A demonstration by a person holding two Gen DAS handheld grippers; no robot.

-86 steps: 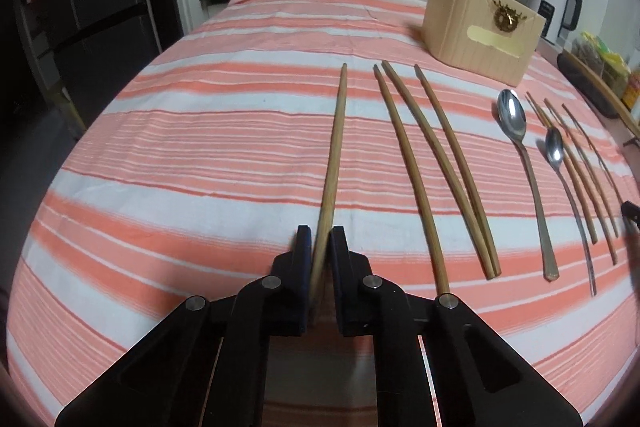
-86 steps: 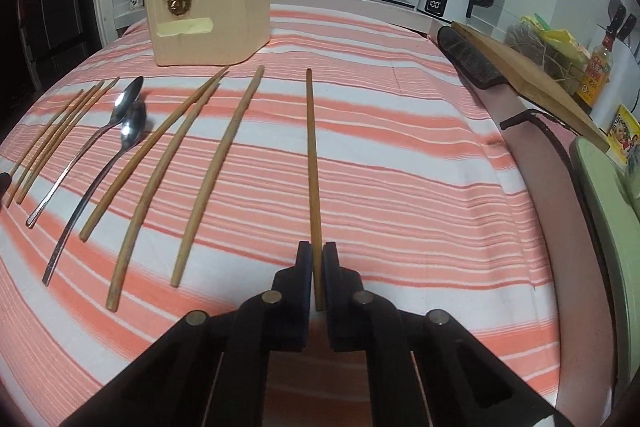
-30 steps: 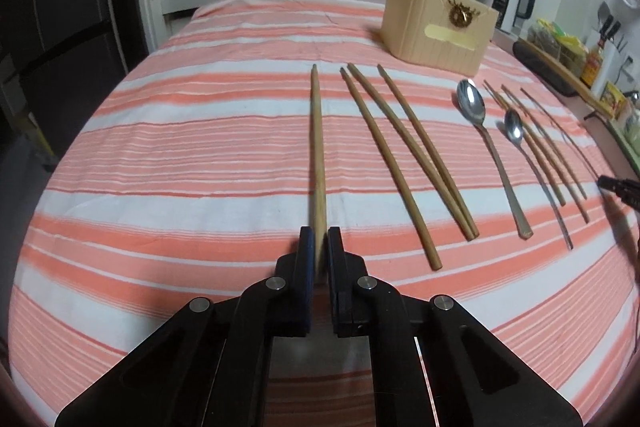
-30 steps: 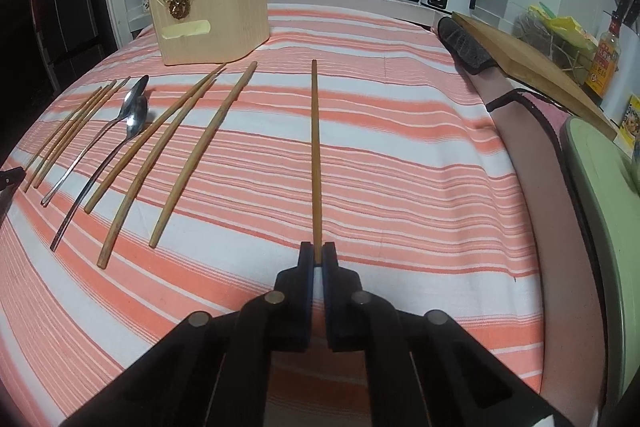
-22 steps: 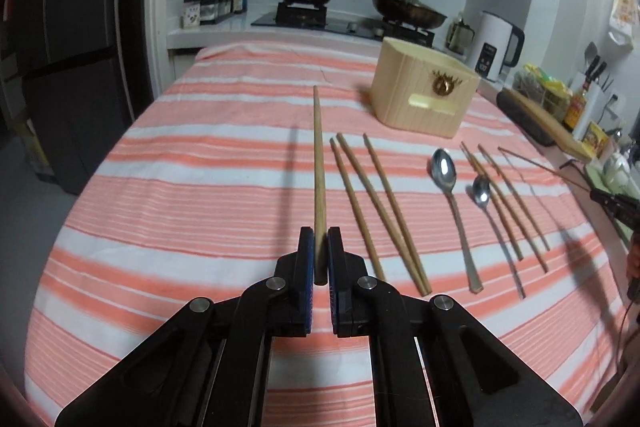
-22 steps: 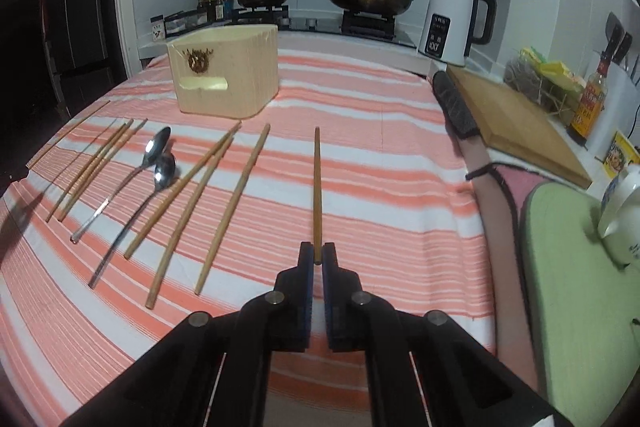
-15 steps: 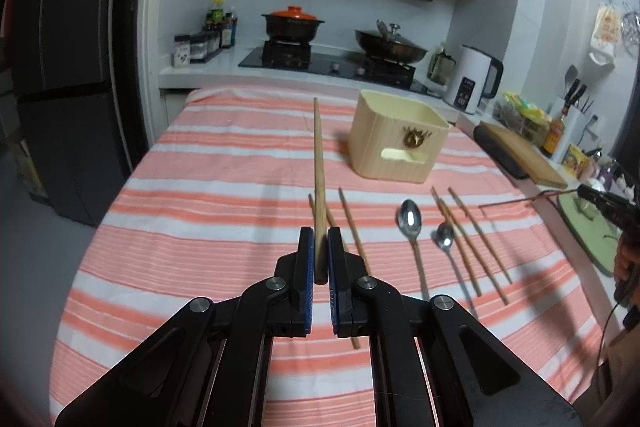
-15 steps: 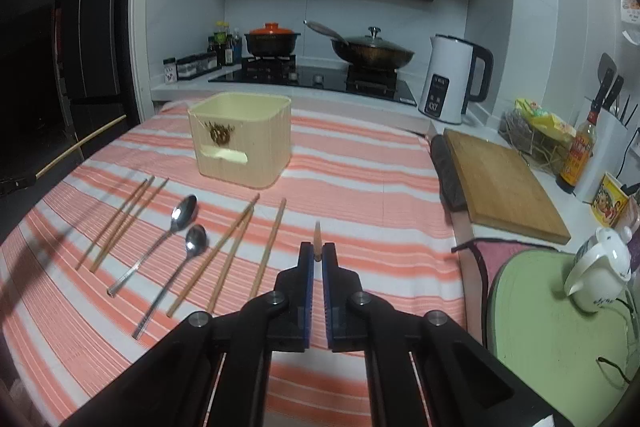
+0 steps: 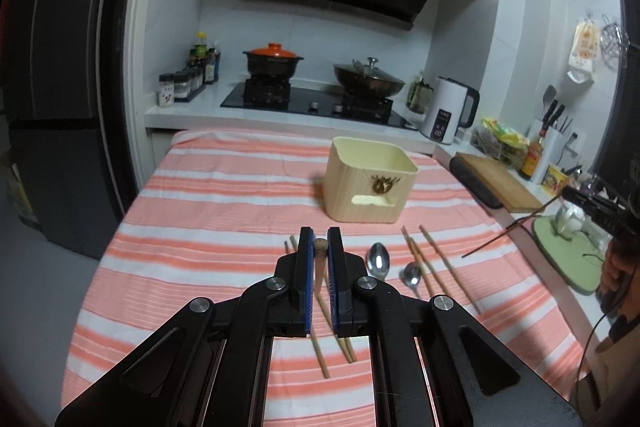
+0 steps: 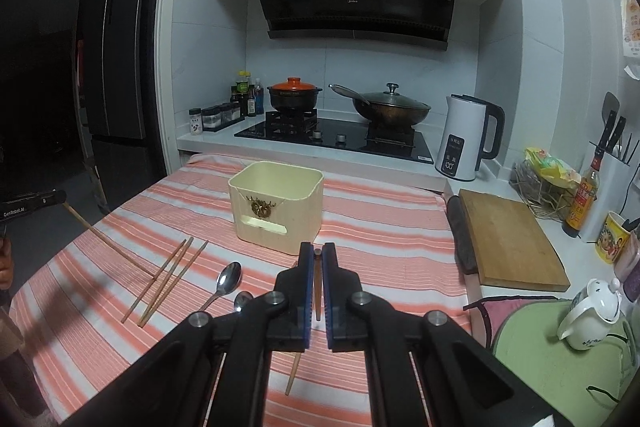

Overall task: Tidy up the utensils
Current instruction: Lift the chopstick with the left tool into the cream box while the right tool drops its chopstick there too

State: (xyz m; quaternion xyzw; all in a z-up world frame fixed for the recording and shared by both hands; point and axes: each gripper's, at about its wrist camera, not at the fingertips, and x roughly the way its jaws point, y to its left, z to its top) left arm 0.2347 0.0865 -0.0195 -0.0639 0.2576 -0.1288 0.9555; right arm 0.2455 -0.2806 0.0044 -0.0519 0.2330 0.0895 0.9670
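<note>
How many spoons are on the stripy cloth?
2. The bigger spoon and the smaller spoon lie side by side on the cloth, in front of the box, between the chopsticks. The grippers might hide more.

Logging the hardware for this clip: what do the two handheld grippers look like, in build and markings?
Both the left gripper and the right gripper have matte black angular linkage arms with round silver pivot screws, and flat black fingers lined with blue pads. White lettering runs along the side of the left one in the right wrist view. No sleeves show.
</note>
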